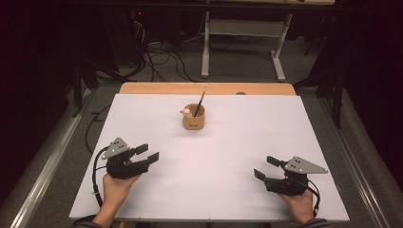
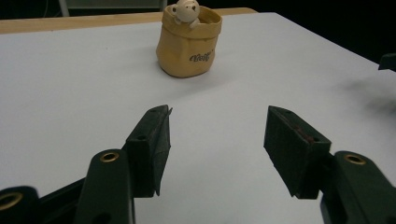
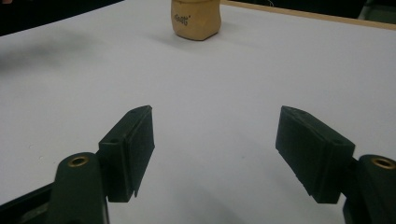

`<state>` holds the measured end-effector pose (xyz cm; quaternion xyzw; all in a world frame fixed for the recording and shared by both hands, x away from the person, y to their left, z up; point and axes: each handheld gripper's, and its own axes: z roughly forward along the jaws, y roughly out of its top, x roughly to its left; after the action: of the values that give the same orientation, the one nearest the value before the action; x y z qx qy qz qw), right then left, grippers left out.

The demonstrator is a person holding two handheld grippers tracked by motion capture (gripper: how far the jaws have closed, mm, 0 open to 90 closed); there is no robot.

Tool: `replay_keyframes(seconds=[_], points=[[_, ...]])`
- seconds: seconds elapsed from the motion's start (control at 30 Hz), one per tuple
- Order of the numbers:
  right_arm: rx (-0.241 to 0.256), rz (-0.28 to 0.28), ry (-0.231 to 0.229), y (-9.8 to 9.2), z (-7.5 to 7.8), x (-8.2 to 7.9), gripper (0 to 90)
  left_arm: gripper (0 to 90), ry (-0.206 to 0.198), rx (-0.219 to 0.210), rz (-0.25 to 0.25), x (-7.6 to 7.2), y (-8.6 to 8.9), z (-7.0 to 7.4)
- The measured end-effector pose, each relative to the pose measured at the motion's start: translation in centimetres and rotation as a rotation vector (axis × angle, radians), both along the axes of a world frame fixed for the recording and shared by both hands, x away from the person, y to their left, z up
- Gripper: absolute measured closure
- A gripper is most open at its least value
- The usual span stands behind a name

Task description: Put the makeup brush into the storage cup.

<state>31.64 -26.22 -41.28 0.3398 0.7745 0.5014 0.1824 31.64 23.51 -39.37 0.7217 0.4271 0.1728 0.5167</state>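
A tan, sack-shaped pen holder point(image 1: 193, 117) stands upright on the white table top point(image 1: 209, 156), a little behind its middle. A small bear figure point(image 1: 186, 112) peeks over its rim and a dark pencil point(image 1: 200, 103) leans out of it. The left gripper view shows the holder point(image 2: 188, 44) and bear point(image 2: 184, 11) ahead of the jaws. The holder point(image 3: 194, 18) is far ahead in the right gripper view. My left gripper point(image 1: 147, 153) rests open near the front left, nothing between its jaws. My right gripper point(image 1: 267, 167) rests open at the front right, also empty. Both are far from the holder.
A wooden strip point(image 1: 207, 88) runs along the table's far edge. Behind it are a white desk frame point(image 1: 243, 45) and cables on the floor point(image 1: 161, 57). A metal rail point(image 1: 47, 161) lines the left side. White table surface spreads between the grippers.
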Motion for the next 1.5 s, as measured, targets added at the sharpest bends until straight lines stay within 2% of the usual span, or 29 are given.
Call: replay_keyframes(seconds=[0.23,0.5,0.77,0.9,1.1,1.2,1.4,1.5], points=[[-0.001,0.003,-0.002,0.0,0.0,0.0,29.7,41.5,0.0,0.003,0.007,-0.1,-0.1,-0.6],[-0.002,0.003,0.0,0.0,0.0,0.1,29.6,41.5,0.003,0.033,0.005,-0.3,-0.4,-1.1],[-0.002,0.004,0.0,0.0,0.0,0.1,29.6,41.2,-0.001,0.023,0.025,-0.5,-0.3,-1.2],[-0.002,0.007,0.004,0.0,-0.1,0.2,29.6,40.8,0.0,0.047,0.025,-0.4,-0.7,-1.4],[-0.003,0.001,0.007,-0.1,-0.1,0.2,29.5,40.5,0.03,0.078,0.029,0.0,-0.8,-1.7],[-0.005,-0.004,0.006,-0.1,-0.1,0.2,29.5,41.3,0.038,0.065,0.013,0.1,-0.8,-1.7],[0.012,-0.032,0.008,-0.5,-0.1,0.2,29.5,41.5,0.0,0.033,-0.003,-0.6,-0.7,-1.4],[0.009,-0.034,0.01,-0.4,-0.1,0.2,29.5,41.5,0.003,0.006,-0.005,-0.6,-0.4,-1.4]])
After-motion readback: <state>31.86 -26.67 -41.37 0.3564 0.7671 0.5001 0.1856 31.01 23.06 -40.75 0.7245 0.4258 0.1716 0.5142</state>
